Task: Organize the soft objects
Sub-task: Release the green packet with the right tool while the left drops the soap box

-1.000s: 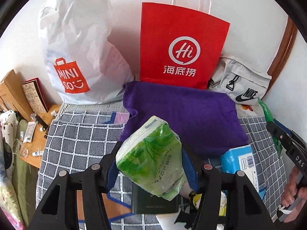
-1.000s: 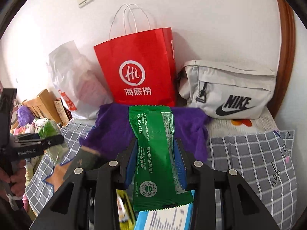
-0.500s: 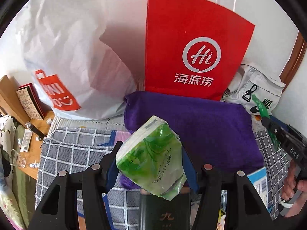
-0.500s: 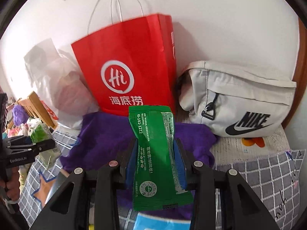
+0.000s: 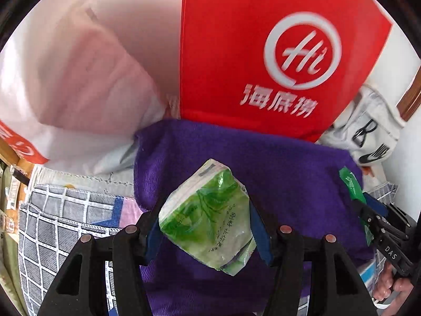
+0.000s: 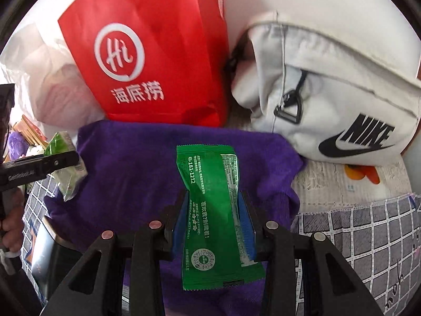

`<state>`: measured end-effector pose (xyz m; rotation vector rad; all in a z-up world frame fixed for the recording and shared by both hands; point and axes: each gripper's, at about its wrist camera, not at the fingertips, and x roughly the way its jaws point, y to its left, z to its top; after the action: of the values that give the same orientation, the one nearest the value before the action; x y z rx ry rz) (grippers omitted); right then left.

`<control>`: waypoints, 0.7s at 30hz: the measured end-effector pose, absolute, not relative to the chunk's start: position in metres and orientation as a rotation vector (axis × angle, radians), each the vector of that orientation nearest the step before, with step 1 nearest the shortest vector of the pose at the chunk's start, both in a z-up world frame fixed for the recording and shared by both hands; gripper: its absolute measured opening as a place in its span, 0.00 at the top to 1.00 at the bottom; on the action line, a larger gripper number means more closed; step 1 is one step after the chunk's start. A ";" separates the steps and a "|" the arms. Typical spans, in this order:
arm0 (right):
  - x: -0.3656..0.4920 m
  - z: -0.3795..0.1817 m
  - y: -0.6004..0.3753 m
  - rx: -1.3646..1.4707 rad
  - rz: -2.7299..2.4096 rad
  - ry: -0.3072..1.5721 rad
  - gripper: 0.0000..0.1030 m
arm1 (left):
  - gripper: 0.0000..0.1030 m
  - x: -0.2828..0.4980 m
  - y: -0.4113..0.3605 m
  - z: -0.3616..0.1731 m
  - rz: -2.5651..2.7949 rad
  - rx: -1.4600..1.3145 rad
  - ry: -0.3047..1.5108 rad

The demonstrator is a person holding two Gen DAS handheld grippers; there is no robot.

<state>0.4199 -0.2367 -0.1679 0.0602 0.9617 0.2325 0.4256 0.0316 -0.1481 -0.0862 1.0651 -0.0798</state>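
Two pairs of fingers are each clamped on a soft packet above one landmark, the folded purple terry towel (image 5: 263,163). The left gripper (image 5: 206,226) grasps a crinkly green-and-white plastic tissue pack (image 5: 208,218), held tilted over the towel's near left part. The right gripper (image 6: 213,210) grasps a flat glossy green foil sachet with white print (image 6: 213,205), upright between the blue pads and hanging over the towel's middle. In the right wrist view the left gripper and its pack appear at the towel's left edge, with a person's hand (image 6: 10,226) on the handle.

Behind the towel stands a red paper carrier bag with a white round logo (image 5: 263,52), touching its far edge. Left of the towel slumps a white plastic shopping bag (image 5: 73,79); right of it lies a white fabric sling bag with a black swoosh (image 6: 329,100). Beneath the towel spreads a grey checked bed cover (image 6: 368,237).
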 end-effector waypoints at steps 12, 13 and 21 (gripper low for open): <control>0.426 -0.182 -0.247 0.116 0.254 1.002 0.61 | 0.43 0.437 0.025 -0.168 -0.109 -0.101 1.077; 0.426 -0.182 -0.246 0.112 0.255 1.002 0.61 | 0.43 0.436 0.026 -0.170 -0.115 -0.102 1.081; 0.419 -0.171 -0.246 0.090 0.252 0.948 0.27 | 0.25 0.437 0.017 -0.168 -0.126 -0.099 1.064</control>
<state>0.4193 -0.2455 -0.1712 0.0898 0.9480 0.2521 0.4366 0.0173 -0.1676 -0.0988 1.0637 -0.1265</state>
